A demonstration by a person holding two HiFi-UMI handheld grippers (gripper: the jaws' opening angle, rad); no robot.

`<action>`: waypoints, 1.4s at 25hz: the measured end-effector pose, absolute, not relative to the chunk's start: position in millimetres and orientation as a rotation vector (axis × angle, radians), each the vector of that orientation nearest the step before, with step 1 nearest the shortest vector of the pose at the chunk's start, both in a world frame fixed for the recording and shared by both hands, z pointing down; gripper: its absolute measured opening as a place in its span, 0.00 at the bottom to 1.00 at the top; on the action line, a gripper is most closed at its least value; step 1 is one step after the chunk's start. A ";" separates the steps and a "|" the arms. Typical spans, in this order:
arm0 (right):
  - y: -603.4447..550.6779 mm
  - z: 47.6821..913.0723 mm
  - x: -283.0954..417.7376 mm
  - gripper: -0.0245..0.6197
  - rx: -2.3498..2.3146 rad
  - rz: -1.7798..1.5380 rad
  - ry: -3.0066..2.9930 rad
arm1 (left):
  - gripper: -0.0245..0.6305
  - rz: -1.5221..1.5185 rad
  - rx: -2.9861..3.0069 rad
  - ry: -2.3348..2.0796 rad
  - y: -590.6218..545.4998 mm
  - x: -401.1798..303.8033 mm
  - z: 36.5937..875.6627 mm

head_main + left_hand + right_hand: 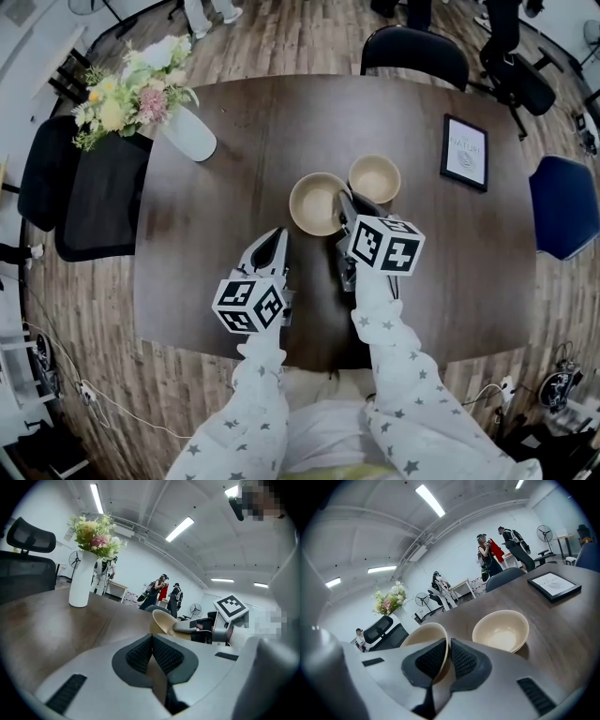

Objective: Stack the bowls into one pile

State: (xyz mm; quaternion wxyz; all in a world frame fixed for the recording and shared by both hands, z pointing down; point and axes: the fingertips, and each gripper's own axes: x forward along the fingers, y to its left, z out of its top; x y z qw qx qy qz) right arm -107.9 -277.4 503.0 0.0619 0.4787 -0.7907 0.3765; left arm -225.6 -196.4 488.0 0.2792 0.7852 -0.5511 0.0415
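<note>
Zero legible text: the framed print ahead-right of the right gripper has lettering, but it's too small to read. Only other markings are the black/white square codes on the gripper cubes. Right gripper is clamped on the near rim of the held bowl, one jaw inside, one outside. That bowl looks tilted in the left gripper view; can't tell if it's off the table. Second bowl sits upright just ahead and right of that gripper, close beside the held bowl, contact unclear. Left gripper is closed, jaws together, nothing between; it's beside the right gripper, short of both bowls. Surface: dark brown wood-grain table, rounded corners. White vase with flowers sits far ahead-left of the left gripper. Room: plank floor, black chair off to the left, another chair at the far edge, blue chair off to the right, strip lights, people standing in the background. Near table edge is hidden behind star-print sleeves; held bowl's base is hidden by the jaws.
</note>
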 end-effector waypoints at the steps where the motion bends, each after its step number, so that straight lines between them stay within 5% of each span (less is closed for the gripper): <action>1: -278.2 501.4 -104.2 0.10 1.466 1.139 -2.391 | 0.07 0.113 2.112 -1.472 -197.3 -222.3 487.8; 35: -331.2 528.7 22.3 0.10 1.936 1.138 -2.118 | 0.07 0.227 2.207 -1.284 -223.3 -144.8 504.8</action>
